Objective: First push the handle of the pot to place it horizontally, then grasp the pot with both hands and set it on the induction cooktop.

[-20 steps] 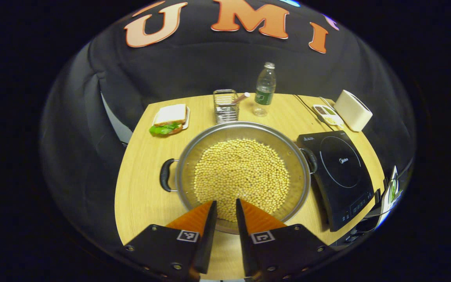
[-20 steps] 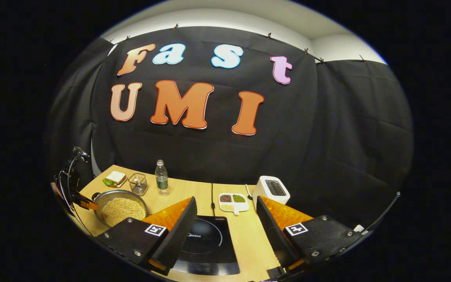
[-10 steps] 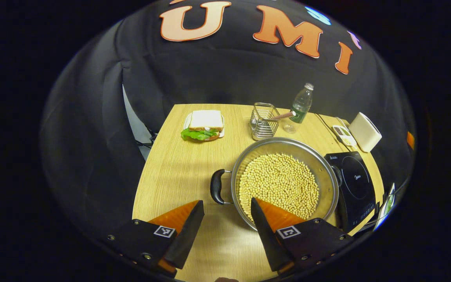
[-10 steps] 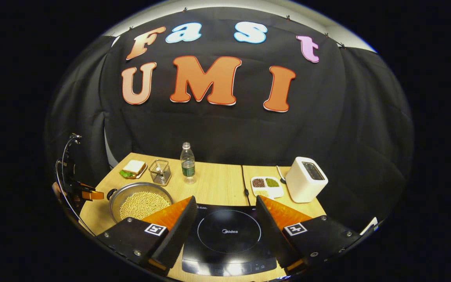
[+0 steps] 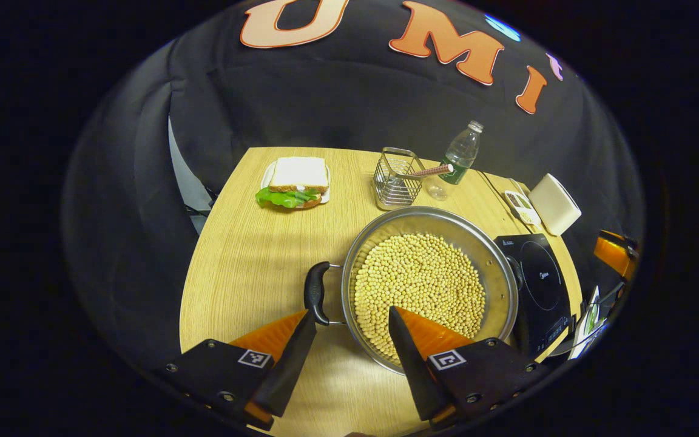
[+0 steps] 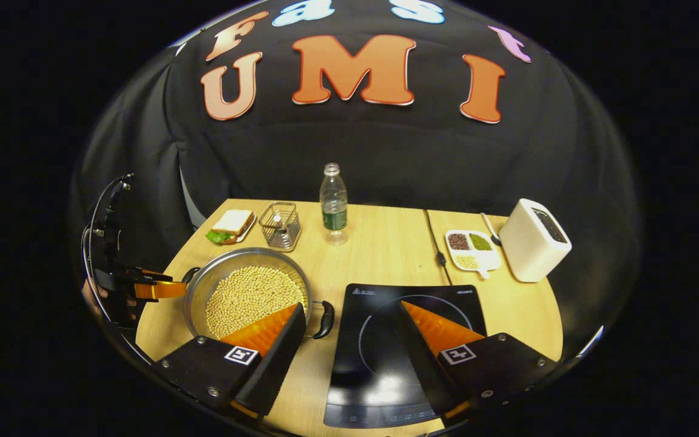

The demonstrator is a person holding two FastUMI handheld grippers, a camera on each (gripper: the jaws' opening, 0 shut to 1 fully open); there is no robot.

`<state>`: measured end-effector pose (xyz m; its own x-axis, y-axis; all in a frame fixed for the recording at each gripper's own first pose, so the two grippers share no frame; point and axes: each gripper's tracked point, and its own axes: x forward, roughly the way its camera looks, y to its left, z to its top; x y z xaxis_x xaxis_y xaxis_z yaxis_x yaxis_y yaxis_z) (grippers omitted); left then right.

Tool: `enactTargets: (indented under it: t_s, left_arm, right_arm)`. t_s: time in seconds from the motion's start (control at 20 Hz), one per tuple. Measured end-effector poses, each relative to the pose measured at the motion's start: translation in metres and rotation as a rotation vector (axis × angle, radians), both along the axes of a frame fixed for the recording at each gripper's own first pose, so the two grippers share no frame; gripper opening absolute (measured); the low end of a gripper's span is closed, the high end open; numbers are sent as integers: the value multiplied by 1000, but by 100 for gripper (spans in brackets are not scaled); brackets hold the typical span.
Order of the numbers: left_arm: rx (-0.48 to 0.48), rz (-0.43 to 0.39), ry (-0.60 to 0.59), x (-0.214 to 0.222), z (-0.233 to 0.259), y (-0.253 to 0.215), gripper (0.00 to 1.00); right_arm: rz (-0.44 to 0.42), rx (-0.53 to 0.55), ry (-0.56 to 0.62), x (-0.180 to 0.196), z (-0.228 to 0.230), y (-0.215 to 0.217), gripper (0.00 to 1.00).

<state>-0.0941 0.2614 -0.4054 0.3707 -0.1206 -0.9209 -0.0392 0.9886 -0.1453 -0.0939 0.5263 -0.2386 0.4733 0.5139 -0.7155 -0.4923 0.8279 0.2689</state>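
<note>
On wood — round steel pot (image 5: 501, 267) (bean-filled).

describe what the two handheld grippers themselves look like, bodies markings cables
Each gripper, left gripper and right gripper, has two wedge-shaped fingers on flat black plates with small screws. Each plate carries a square black-and-white tag. In the right gripper view, the left gripper shows farther off with a thin cable looping above it.

black gripper bodies, square tag markings, screws, possibly cables
</note>
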Motion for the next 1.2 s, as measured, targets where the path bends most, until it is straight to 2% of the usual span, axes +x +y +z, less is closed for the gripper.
enactTargets:
  t_s: [0.25, 0.6, 0.85, 0.95, 1.15, 1.2]
  left_arm:
    - [-6, 1, 20, 3, -15, 0, 79]
    - [23, -31, 30, 7, -25, 4, 79]
    - [75, -28, 20, 13, -30, 15, 79]
    - [82, -27, 28, 13, -32, 18, 80]
    - [57, -12, 43, 12, -45, 14, 80]
    - [56, -11, 47, 12, -48, 14, 80]
  right_arm:
    - [48, -38, 99, -10, -43, 44, 92]
    - [44, -80, 260, -23, -96, 65, 87]
    - [82, -99, 319, -41, -116, 77, 86]
    - [84, -121, 309, -41, -122, 76, 87]
    - [79, -132, 331, -43, -130, 77, 72]
    - [78, -132, 334, -42, -131, 76, 76]
